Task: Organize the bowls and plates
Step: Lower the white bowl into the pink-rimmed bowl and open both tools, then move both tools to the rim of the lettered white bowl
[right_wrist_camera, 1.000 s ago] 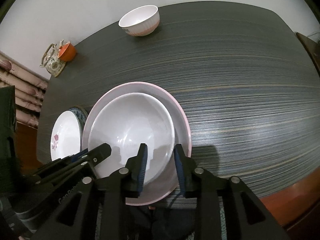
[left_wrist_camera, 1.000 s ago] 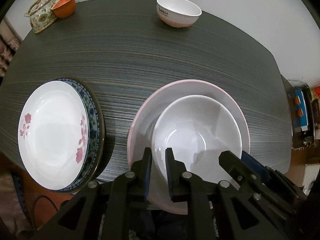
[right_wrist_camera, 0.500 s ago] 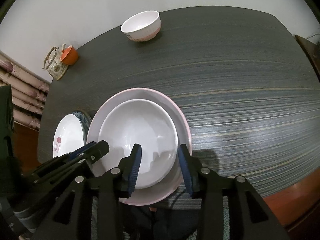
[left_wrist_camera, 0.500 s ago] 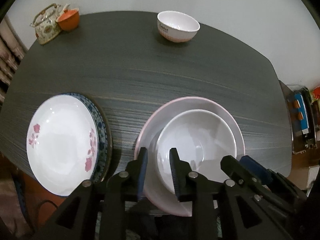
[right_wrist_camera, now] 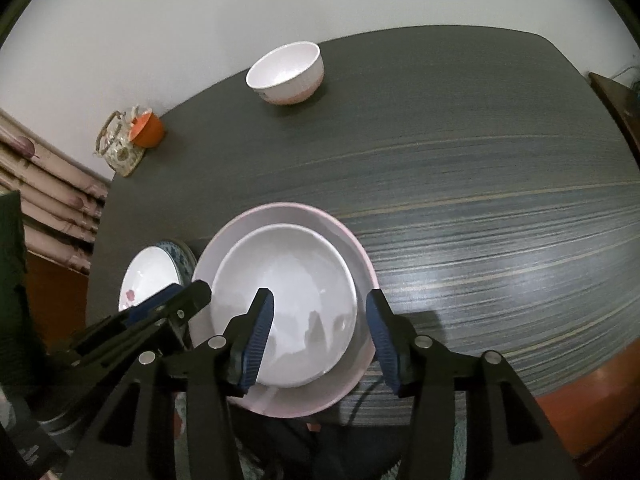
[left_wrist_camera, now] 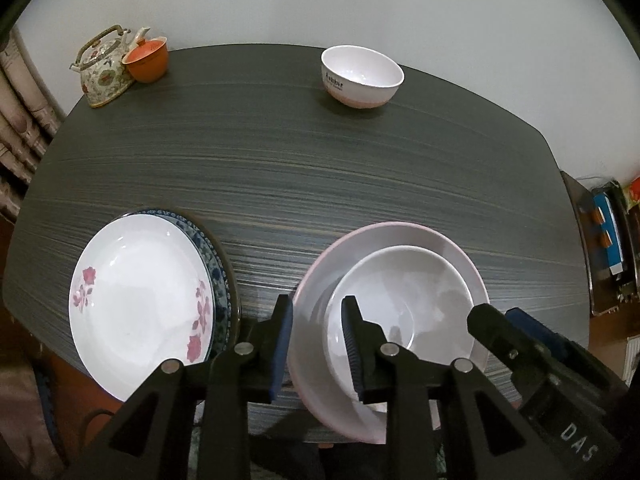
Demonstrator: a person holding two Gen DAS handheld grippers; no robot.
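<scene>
Your left gripper (left_wrist_camera: pixel 316 322) is released and its jaws are opening. The near-left rims of the pink plate (left_wrist_camera: pixel 320 272) and the white bowl (left_wrist_camera: pixel 404 304) sit in the gap between the pads, but neither pad presses on them. One finger is outside the plate edge, the other is over the bowl's inside.

Your right gripper (right_wrist_camera: pixel 320 312) is also released, jaws opening, wider than the left. The bowl's near-right rim (right_wrist_camera: pixel 348 280) and the plate rim (right_wrist_camera: pixel 366 264) show between its pads, with clear gaps on both sides. Nothing is gripped.

The white bowl sits nested in the pink plate, directly ahead of and below both grippers, at the near edge of the dark table (left_wrist_camera: pixel 320 168). The plate overhangs the table edge slightly on your side.

Left of your left gripper, just beside it: a white flowered plate (left_wrist_camera: pixel 140 300) stacked on a blue-patterned plate (left_wrist_camera: pixel 218 264). That stack is apart from the pink plate, with a strip of table between them.

Far ahead, near the back edge of the table: a small white bowl with a pink base (left_wrist_camera: pixel 360 76), upright, well apart from everything else.

Far ahead-left, at the back corner: a floral teapot (left_wrist_camera: pixel 102 76) with an orange cup (left_wrist_camera: pixel 146 58) touching or just beside it; you can't tell which from here.

Each gripper shows in the other's view: right one (left_wrist_camera: pixel 532 352) at the lower right of the left view, left one (right_wrist_camera: pixel 160 312) at the lower left of the right view.
</scene>
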